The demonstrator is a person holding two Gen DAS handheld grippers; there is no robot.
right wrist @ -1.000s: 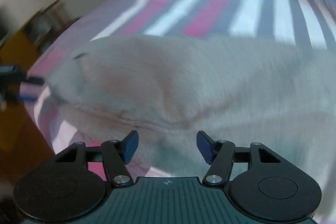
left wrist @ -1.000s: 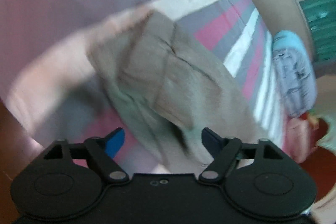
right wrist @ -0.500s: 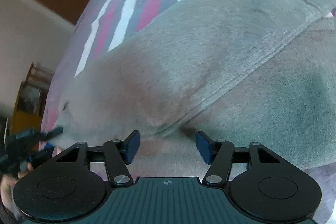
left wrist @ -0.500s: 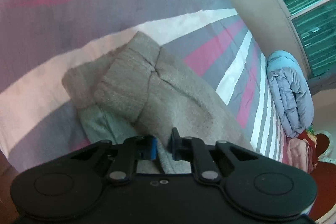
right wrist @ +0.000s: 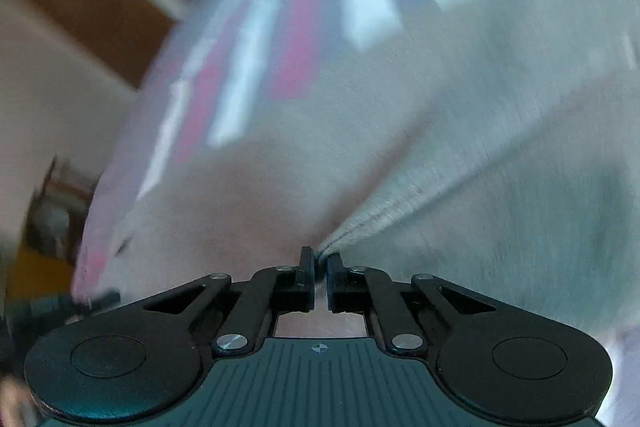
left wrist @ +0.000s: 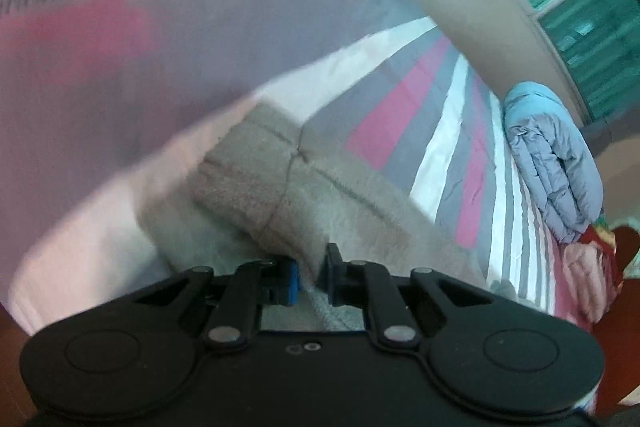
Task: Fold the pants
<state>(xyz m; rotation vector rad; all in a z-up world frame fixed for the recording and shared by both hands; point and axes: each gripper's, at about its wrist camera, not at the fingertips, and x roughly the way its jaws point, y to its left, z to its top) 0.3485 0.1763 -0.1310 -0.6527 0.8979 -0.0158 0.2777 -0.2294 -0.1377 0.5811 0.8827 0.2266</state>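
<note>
**Both jaws pinched on pants, fold lift pending**

Left gripper (left wrist: 311, 277): jaws nearly closed, a ridge of grey-beige fleece pants (left wrist: 320, 199) clamped between them, close to where a seam crosses the doubled-over end. Right gripper (right wrist: 320, 281): jaws down to a thin gap, biting the pants (right wrist: 460, 187) right at a stitched seam that runs away up and right. Right wrist view is heavily motion-blurred, so how many layers are held cannot be told.

The pants lie on the striped bedsheet (left wrist: 400, 115), pink, grey and white bands, near the edge of the bed. A rolled blue-grey duvet (left wrist: 556, 163) sits well apart along the far side, pink bedding (left wrist: 588, 279) beside it.

Risks, as judged:
- Both bites are shallow, at the pad tips. Thick fleece could slip out under a quick lift.
- If one jaw pair holds only the top layer, the fold comes out skewed.
- Pants sit near the bed edge; slack could slide off.
- Uneven lift between hands would twist the seam line.
</note>
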